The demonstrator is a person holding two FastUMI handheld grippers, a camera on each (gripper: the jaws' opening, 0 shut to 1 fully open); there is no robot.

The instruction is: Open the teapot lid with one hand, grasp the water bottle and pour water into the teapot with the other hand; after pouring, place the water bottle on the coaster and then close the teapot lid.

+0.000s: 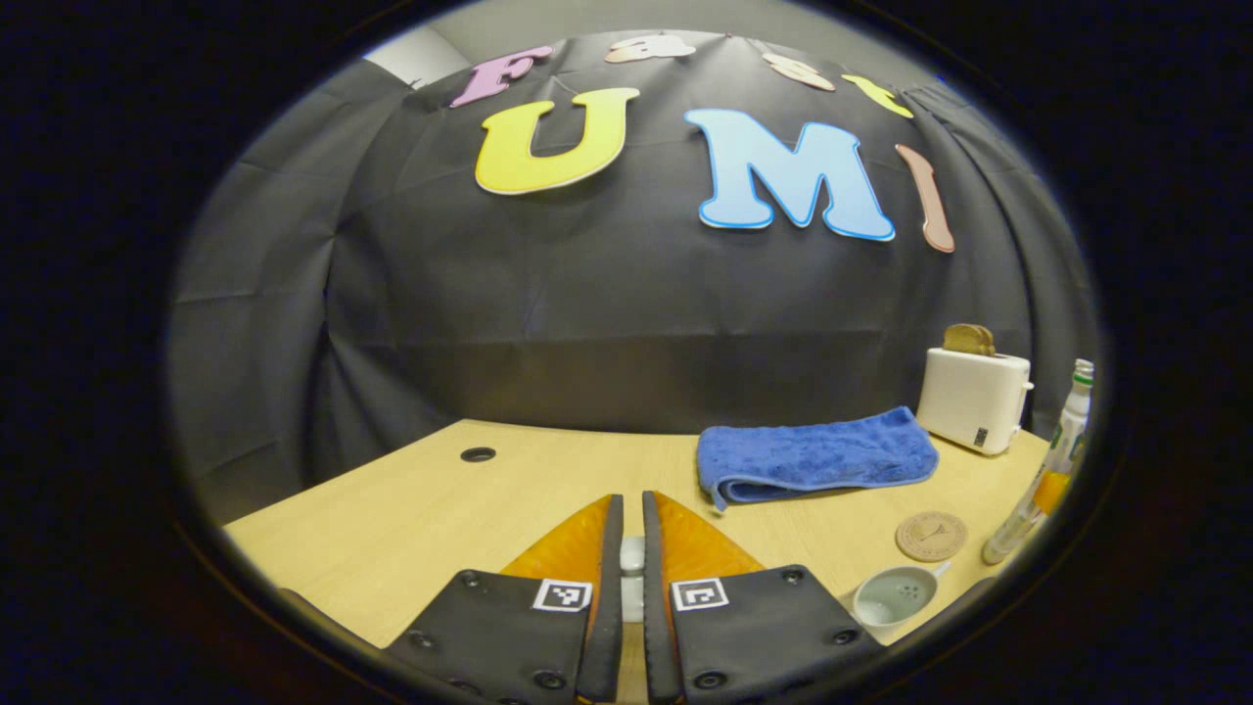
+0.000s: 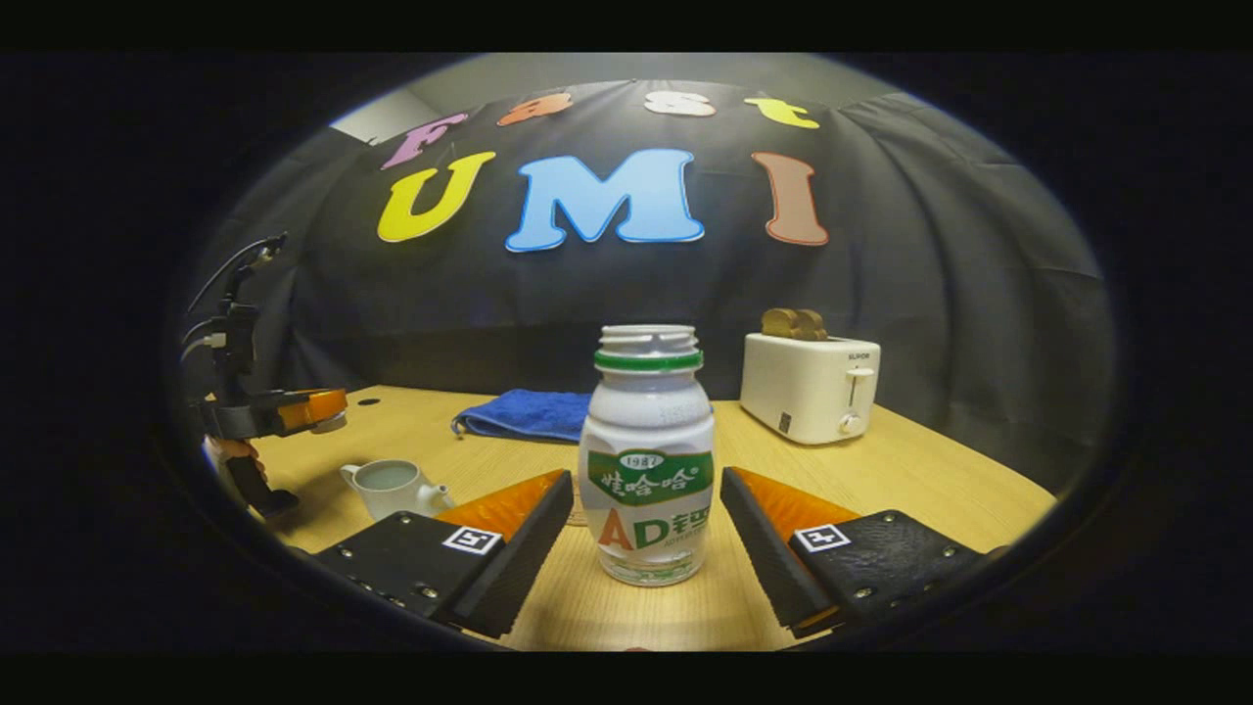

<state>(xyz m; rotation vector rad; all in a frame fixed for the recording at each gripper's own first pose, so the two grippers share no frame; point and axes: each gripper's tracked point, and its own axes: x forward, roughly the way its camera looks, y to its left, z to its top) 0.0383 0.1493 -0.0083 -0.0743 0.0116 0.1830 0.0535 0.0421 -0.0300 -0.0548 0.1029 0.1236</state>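
The blue towel (image 2: pixel 524 415) is lying folded toward the back of the counter (image 2: pixel 910 480), and the white toaster (image 2: pixel 811 386) with bread in its slots is standing to its right, both well behind the water bottle (image 2: pixel 647 460). The bottle, uncapped, is standing upright on the counter between the fingers of the right tongs (image 2: pixel 646 519), which are spread wide with a gap on each side, touching nothing. In the right gripper view the teapot (image 2: pixel 394 487) is sitting open to the left of the bottle, with the left tongs (image 2: pixel 323 411) hanging above it, well clear of the counter. In the left gripper view those left tongs (image 1: pixel 631 553) are nearly closed, pinching a small pale piece, the teapot lid (image 1: pixel 632 554), between the fingers. In this view the open teapot (image 1: pixel 893 595) is sitting low at the right, the round coaster (image 1: pixel 931 536) is lying just beyond it, and the bottle (image 1: pixel 1052 470) is standing near the coaster. The counter's left half is lying bare up to its edge, apart from a small cable hole (image 1: pixel 478 454) near the back
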